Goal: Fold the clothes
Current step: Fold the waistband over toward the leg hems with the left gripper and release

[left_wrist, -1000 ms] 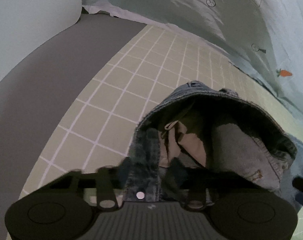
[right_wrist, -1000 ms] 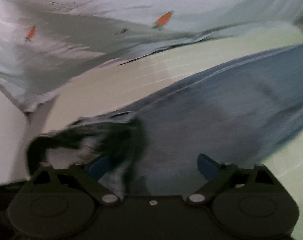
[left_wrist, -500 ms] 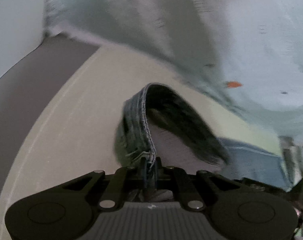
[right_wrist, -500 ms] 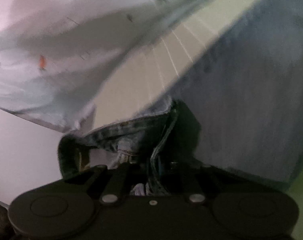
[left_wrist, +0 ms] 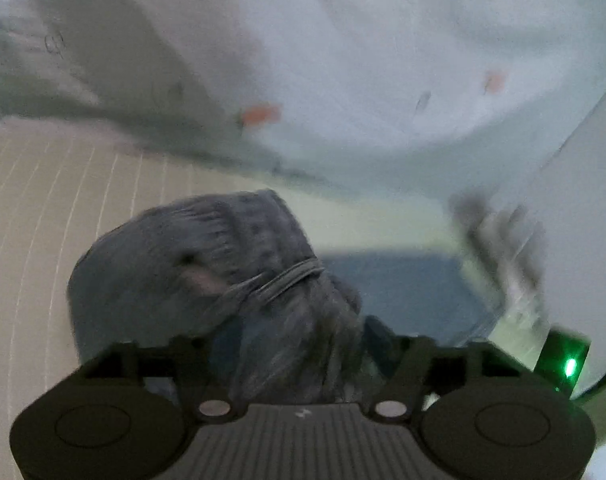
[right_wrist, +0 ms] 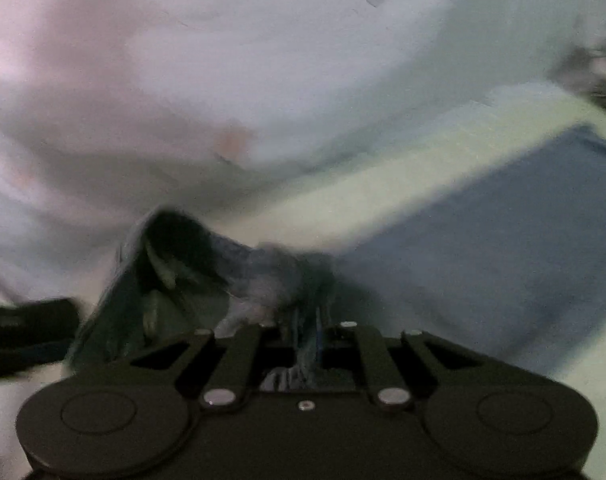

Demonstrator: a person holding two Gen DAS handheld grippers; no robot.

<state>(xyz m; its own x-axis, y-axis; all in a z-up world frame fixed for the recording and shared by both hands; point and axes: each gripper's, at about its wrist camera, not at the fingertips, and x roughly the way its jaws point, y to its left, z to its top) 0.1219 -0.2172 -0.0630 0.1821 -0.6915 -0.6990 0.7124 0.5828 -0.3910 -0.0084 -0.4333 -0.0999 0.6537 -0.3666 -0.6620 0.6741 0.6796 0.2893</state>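
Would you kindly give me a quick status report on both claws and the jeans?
Left claw jaws just opening, jeans bunched between them. Right claw pinching denim edge. Carrot-print sheet close behind; nothing blocking.

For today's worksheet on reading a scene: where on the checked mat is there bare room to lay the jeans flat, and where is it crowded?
Bare checked mat lies left of the bunched jeans, bordered behind by the carrot-print sheet. A narrower bare strip runs between that sheet and the flat denim. Crowded: around the left gripper and right gripper.
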